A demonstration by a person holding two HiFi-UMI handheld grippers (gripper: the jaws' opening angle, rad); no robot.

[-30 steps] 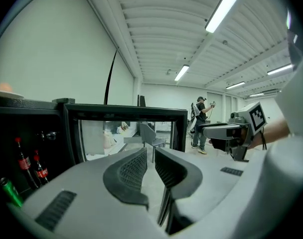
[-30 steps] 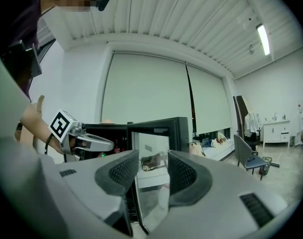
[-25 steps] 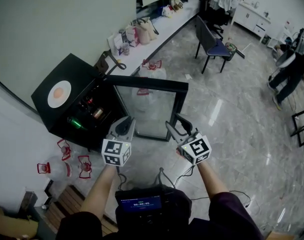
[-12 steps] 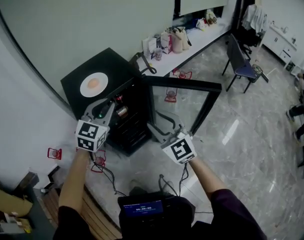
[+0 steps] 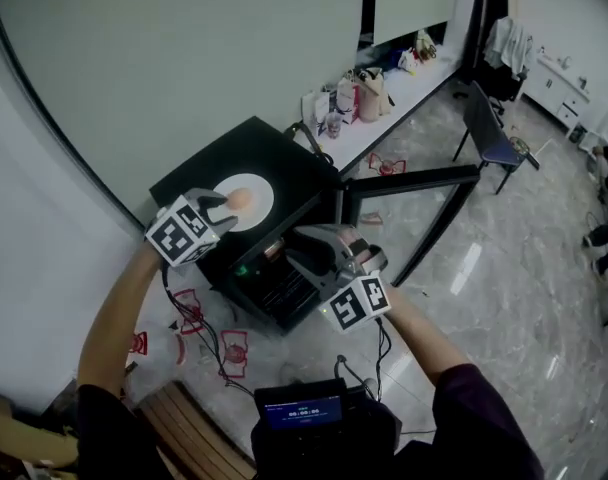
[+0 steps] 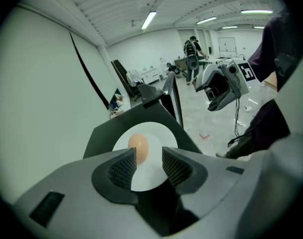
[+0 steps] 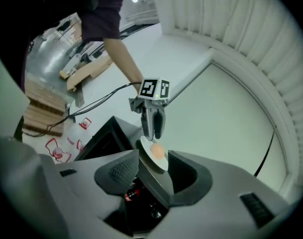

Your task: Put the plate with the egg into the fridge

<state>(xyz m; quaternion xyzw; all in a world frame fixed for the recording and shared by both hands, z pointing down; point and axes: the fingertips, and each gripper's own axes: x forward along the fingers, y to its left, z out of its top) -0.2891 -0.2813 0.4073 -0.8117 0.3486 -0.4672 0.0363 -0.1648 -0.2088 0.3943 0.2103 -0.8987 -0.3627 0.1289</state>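
A white plate (image 5: 256,200) with a brown egg (image 5: 238,199) lies on top of the black mini fridge (image 5: 294,168). My left gripper (image 5: 222,214) reaches over the plate's near left rim. In the left gripper view its jaws (image 6: 148,153) have just been opening and stand open, with the plate (image 6: 154,136) and the egg (image 6: 138,146) showing through the gap and no pad pressing on them. My right gripper (image 5: 309,251) is open and holds nothing, in front of the open fridge compartment. Its own view shows the plate (image 7: 150,159), the egg (image 7: 157,151) and the left gripper (image 7: 153,126) beyond.
The fridge's glass door (image 5: 414,193) stands open to the right. Bottles and cans (image 5: 259,263) sit on its shelves. Water jugs with red handles (image 5: 232,353) stand on the floor at the left. A counter with bags (image 5: 369,93) and a chair (image 5: 489,133) are farther back.
Both grippers moved up and left from the front of the fridge toward its top. The left gripper reached the plate and its jaws opened. The right gripper rolled.
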